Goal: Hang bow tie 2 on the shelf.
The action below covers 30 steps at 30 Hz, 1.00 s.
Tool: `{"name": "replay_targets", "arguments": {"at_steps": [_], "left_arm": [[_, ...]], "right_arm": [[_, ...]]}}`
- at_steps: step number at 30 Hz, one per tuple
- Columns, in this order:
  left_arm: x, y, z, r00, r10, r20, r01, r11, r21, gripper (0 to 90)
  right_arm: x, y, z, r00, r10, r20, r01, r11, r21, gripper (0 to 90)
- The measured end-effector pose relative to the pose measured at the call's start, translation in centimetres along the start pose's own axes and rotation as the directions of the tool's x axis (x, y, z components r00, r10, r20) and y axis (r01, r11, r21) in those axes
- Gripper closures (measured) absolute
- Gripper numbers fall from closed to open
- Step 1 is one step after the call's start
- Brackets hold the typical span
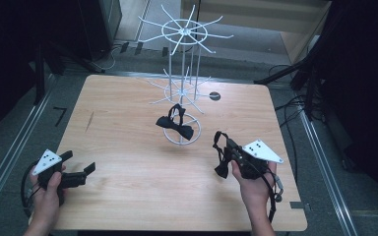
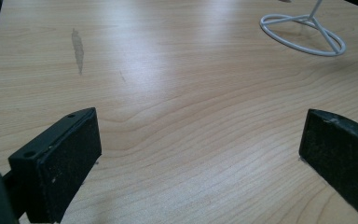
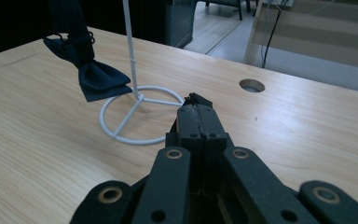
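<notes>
Bow tie (image 1: 221,158) dangling from raised right hand-held gripper (image 1: 226,147), jaws clamped

Your left gripper (image 1: 81,172) low at near-left table edge, jaws wide apart, nothing between. Your right gripper (image 1: 221,155) lifted at right, jaws pressed together, pinching black strap, wrist angled inward.

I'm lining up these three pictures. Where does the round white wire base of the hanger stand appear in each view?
High view: round white wire base at table centre, partly behind the hanging black bow tie.
Left gripper view: base at top right.
Right gripper view: base left of centre, under the bow tie.
Shared landmark: the stand's white upright pole.
</notes>
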State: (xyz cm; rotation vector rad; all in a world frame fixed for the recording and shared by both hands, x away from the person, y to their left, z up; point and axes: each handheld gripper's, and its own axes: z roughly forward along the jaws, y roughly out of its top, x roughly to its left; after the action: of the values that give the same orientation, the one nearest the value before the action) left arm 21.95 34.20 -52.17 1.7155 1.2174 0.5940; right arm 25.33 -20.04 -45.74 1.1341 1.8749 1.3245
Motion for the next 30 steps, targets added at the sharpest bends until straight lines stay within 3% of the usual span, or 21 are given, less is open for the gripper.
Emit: {"name": "replay_targets", "arguments": {"at_steps": [30], "left_arm": [[0.0,0.0,0.1,1.0,0.004,0.006,-0.004,1.0,-0.002,0.0]], "right_arm": [[2.4,1.9,0.1,0.9965,-0.052,-0.065,0.05,0.9982,-0.035,90.0]]}}
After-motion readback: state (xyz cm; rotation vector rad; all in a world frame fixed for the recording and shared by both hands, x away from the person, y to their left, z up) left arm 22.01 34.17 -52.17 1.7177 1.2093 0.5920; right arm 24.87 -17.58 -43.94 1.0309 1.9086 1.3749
